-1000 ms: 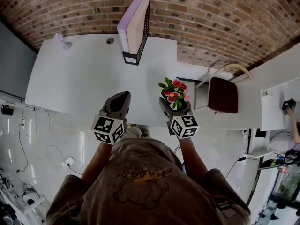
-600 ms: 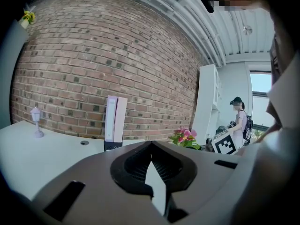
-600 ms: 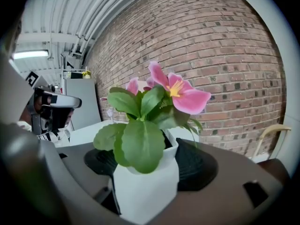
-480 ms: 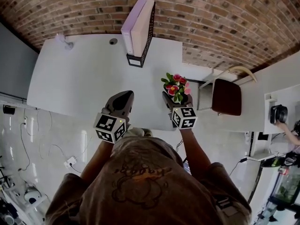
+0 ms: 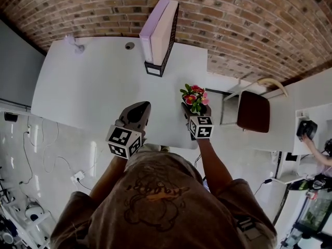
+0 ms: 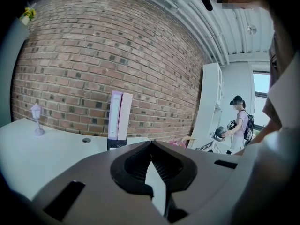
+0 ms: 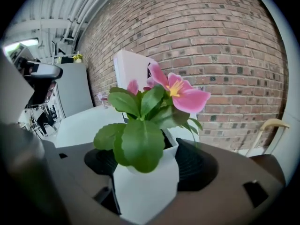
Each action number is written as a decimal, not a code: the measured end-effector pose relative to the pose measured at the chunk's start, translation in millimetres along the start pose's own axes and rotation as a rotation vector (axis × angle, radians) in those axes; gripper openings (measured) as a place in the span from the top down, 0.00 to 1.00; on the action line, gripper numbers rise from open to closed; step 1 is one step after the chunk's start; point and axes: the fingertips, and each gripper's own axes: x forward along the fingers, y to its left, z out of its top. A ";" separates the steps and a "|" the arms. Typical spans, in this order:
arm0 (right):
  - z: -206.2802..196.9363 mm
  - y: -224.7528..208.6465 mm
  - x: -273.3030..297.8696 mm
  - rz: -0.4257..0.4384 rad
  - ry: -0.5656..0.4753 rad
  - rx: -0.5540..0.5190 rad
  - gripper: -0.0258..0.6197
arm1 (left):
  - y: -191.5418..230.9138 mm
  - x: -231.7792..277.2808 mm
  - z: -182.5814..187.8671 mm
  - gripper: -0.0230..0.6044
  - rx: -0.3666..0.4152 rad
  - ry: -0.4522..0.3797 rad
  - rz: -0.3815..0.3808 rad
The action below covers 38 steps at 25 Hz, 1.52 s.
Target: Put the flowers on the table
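The right gripper (image 5: 193,112) has its fingers spread wide and clamped on the sides of a white faceted pot (image 7: 146,184). The pot carries pink flowers with green leaves (image 5: 195,96). It hangs in front of and to the right of the black mesh file holder (image 5: 158,32) with its lilac and white binders, over the near right corner of the white table (image 5: 88,87). Whether its base touches the table yet I cannot tell.

That corner is the likely trouble. If the pot is let go with part of its base past the edge, or before it sits flat, the leafy top could tip it off.

The left gripper (image 5: 138,108), front-left of the file holder, has its fingers closed together on nothing.

Against a second ago, the right gripper has sunk toward the table with the same grip, while the left is much where it was.
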 end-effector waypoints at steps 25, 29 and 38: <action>-23.2 -15.6 32.6 -0.060 0.080 0.030 0.42 | 22.7 3.5 -11.1 0.93 -0.033 0.020 0.025; -22.7 -13.9 30.7 -0.043 0.080 0.071 0.35 | 22.4 3.8 -11.7 0.93 -0.038 0.016 0.021; -6.1 -6.7 12.1 -0.022 0.044 0.078 0.29 | 21.8 4.0 -13.7 0.93 -0.047 0.015 -0.007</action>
